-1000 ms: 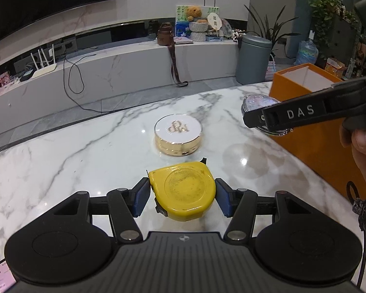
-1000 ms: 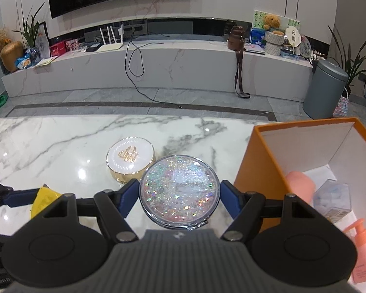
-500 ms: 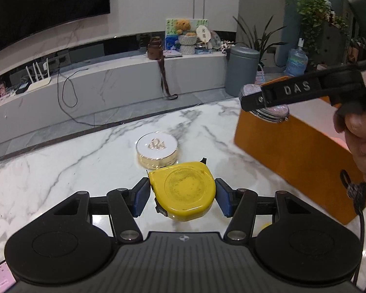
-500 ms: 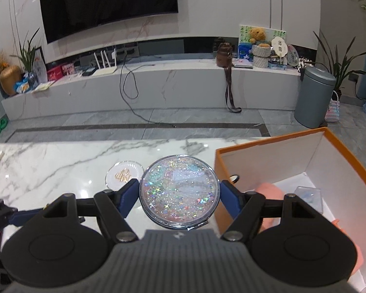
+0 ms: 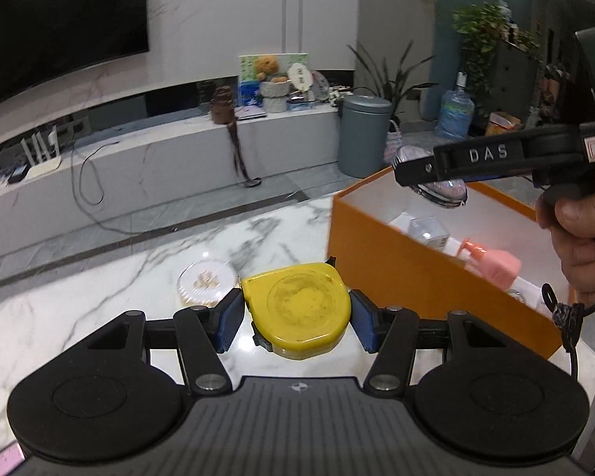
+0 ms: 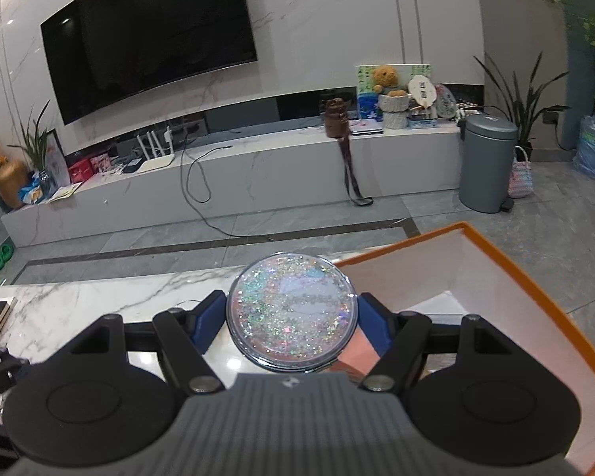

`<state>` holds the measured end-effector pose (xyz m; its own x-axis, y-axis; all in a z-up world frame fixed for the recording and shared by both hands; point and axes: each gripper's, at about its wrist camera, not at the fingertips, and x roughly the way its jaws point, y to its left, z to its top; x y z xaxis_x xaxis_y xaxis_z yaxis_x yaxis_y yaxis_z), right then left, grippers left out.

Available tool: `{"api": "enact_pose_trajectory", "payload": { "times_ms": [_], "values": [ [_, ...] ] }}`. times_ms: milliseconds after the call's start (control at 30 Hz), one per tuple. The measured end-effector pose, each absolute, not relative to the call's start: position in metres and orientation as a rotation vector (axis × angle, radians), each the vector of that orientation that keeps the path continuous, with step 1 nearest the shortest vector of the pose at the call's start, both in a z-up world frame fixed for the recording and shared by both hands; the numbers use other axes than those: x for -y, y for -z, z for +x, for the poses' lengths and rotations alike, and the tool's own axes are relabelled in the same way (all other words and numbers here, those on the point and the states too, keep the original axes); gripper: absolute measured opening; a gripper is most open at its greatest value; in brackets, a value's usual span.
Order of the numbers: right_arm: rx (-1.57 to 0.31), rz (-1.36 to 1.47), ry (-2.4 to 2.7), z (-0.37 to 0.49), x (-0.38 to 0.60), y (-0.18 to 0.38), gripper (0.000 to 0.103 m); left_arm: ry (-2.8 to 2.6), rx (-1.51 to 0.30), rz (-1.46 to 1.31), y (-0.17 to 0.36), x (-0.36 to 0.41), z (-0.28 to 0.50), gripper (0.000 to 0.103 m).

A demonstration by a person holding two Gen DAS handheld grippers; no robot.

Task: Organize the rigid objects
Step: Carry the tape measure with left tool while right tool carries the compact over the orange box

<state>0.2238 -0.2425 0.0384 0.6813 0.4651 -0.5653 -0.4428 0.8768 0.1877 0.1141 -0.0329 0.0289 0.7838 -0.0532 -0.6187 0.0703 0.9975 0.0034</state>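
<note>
While clamped flat between its blue pads, the yellow tape measure (image 5: pixel 299 309) hangs in the left gripper (image 5: pixel 297 315) above the marble table (image 5: pixel 79 309), beside the orange box (image 5: pixel 416 277). Right gripper (image 6: pixel 291 319) grips the glitter compact (image 6: pixel 291 311) over that box's open top. White-and-gold compact (image 5: pixel 207 281) lies on the table.

Both my wrist cameras look forward and down along their fingers, close over the marble table (image 5: pixel 99 297). Left view sits left; both share the orange box (image 6: pixel 535 277) and far TV wall.
</note>
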Motion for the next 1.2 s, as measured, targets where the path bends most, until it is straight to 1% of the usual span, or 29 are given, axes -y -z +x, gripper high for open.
{"api": "enact_pose_trajectory", "payload": {
  "times_ms": [333,567,833,1033,1200],
  "values": [
    [-0.655,0.083,-0.414,0.232,0.311,-0.035,0.071,0.165,-0.630,0.117,-0.047,0.097,0.142,0.065],
    [-0.663,0.116,-0.372,0.238,0.341,-0.031,0.071,0.223,-0.626,0.177,-0.053,0.134,0.167,0.065],
    [-0.741,0.131,-0.323,0.252,0.369,-0.014,0.071,0.288,-0.744,0.229,-0.033,0.167,0.210,0.065],
    [-0.846,0.176,-0.263,0.269,0.390,0.004,0.071,0.306,-0.842,0.286,-0.010,0.183,0.236,0.065],
    [-0.917,0.178,-0.249,0.280,0.390,0.016,0.071,0.323,-0.914,0.354,0.004,0.196,0.251,0.065]
  ]
}}
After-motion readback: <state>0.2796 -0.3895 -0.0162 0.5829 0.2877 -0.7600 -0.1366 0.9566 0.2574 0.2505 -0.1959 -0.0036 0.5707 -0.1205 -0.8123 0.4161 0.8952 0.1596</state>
